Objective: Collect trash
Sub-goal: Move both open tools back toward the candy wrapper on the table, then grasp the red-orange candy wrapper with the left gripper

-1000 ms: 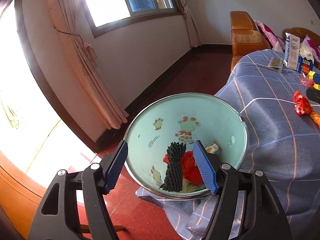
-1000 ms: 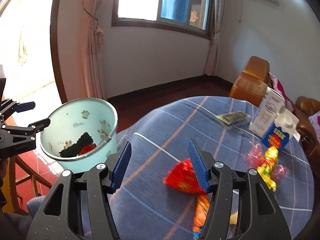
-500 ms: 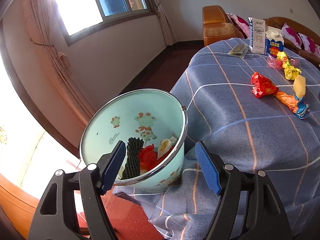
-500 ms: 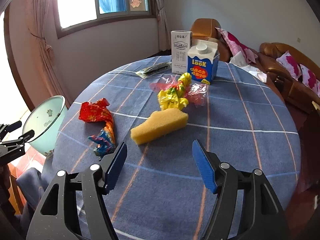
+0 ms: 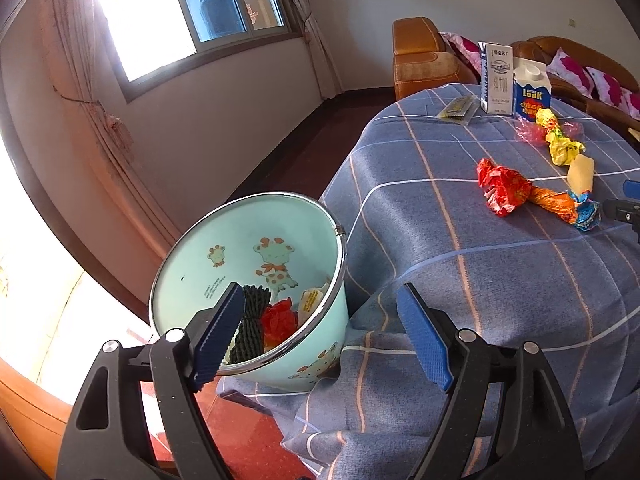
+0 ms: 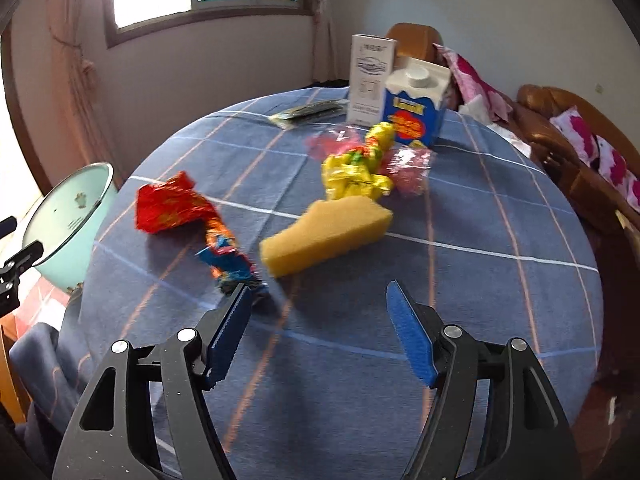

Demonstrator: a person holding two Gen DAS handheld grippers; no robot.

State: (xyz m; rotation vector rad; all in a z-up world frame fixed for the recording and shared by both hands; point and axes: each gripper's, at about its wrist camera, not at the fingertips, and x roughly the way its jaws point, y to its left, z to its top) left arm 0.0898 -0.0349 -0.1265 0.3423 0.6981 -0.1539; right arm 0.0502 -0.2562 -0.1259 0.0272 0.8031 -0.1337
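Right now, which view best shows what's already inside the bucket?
Left wrist: it looks down into the mint bucket at black netting and a red wrapper. Right wrist catches only its rim sidelong.

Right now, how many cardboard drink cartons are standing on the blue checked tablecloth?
2. A tall white carton and a shorter blue-and-white carton with a screw cap stand side by side at the table's far edge. None seem hidden.

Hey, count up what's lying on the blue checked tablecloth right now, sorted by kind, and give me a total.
Cartons: 2
Crumpled wrappers: 4
Sponge: 1
Flat sachet: 1
Total: 8
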